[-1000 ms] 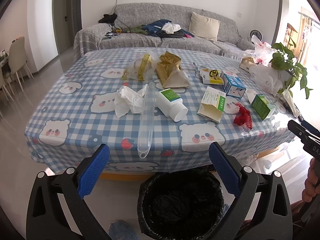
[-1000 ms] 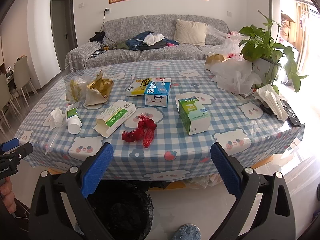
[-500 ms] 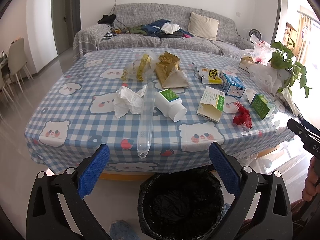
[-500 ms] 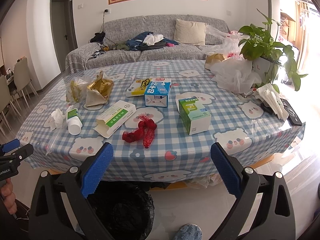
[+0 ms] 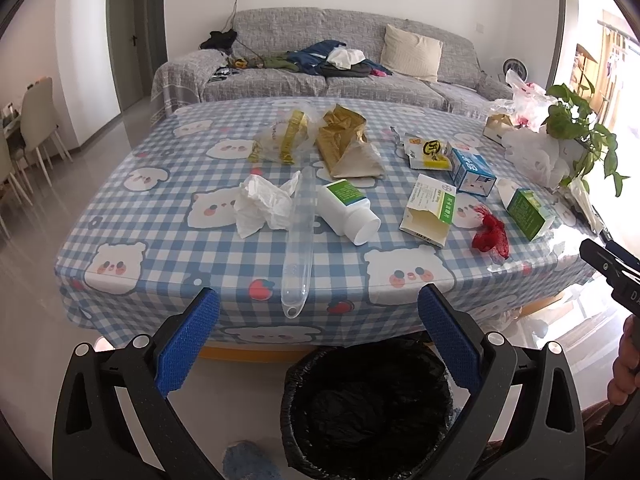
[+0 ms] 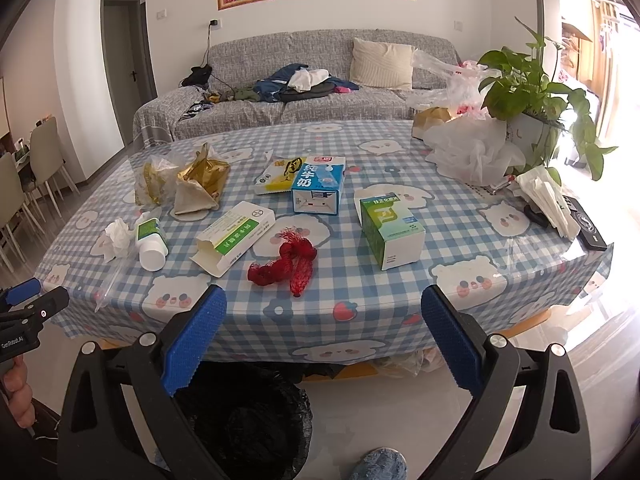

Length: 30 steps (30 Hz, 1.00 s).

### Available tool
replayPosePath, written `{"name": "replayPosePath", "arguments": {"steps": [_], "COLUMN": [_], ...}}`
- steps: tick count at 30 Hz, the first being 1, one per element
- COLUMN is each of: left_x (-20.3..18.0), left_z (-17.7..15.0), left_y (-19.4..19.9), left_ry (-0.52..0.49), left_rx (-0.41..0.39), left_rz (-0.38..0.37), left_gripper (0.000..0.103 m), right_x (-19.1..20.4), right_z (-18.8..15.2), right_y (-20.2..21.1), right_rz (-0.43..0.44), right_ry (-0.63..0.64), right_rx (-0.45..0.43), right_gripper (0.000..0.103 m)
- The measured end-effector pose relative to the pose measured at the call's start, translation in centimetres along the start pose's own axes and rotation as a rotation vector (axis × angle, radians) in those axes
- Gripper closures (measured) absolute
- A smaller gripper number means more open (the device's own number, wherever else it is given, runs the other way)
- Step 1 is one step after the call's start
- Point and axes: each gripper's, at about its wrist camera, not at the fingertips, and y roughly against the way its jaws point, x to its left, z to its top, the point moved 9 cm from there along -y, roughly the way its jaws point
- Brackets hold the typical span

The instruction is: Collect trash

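Observation:
Trash lies across the checked tablecloth [image 5: 152, 236]: crumpled white tissue [image 5: 262, 204], a clear plastic tube [image 5: 298, 240], a white pill bottle [image 5: 348, 210], an open green-and-white carton [image 5: 430, 210], red mesh netting [image 6: 286, 266], a green box [image 6: 390, 230], a blue milk carton [image 6: 318, 188] and a gold foil bag [image 5: 346, 146]. A black-lined bin [image 5: 368, 408] stands on the floor below the table's front edge. My left gripper [image 5: 318, 336] is open above the bin, holding nothing. My right gripper [image 6: 324, 336] is open and empty in front of the table edge.
A potted plant [image 6: 532, 92], white plastic bags [image 6: 474, 152] and a black remote [image 6: 586, 226] sit at the table's right end. A grey sofa [image 5: 320, 76] stands behind the table, dining chairs [image 5: 36, 120] at the left. A blue slipper [image 6: 380, 464] shows below.
Both grippers have crept slightly toward the table; nothing on it has moved and both stay open.

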Motion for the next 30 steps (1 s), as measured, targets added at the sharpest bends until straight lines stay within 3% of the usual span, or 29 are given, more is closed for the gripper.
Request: {"name": "replayPosePath", "arguments": {"steps": [30], "left_x": [0.57], "left_z": [0.07], "left_y": [-0.04], "left_ry": [-0.012], "left_rx": [0.008], "left_rz": [0.031], "left_gripper": [0.006], "right_x": [-0.20], "right_z": [-0.08], "right_y": [-0.04], "right_rz": [-0.002], "right_ry": [-0.005], "right_rx": [0.000], "right_gripper": [0.009]}}
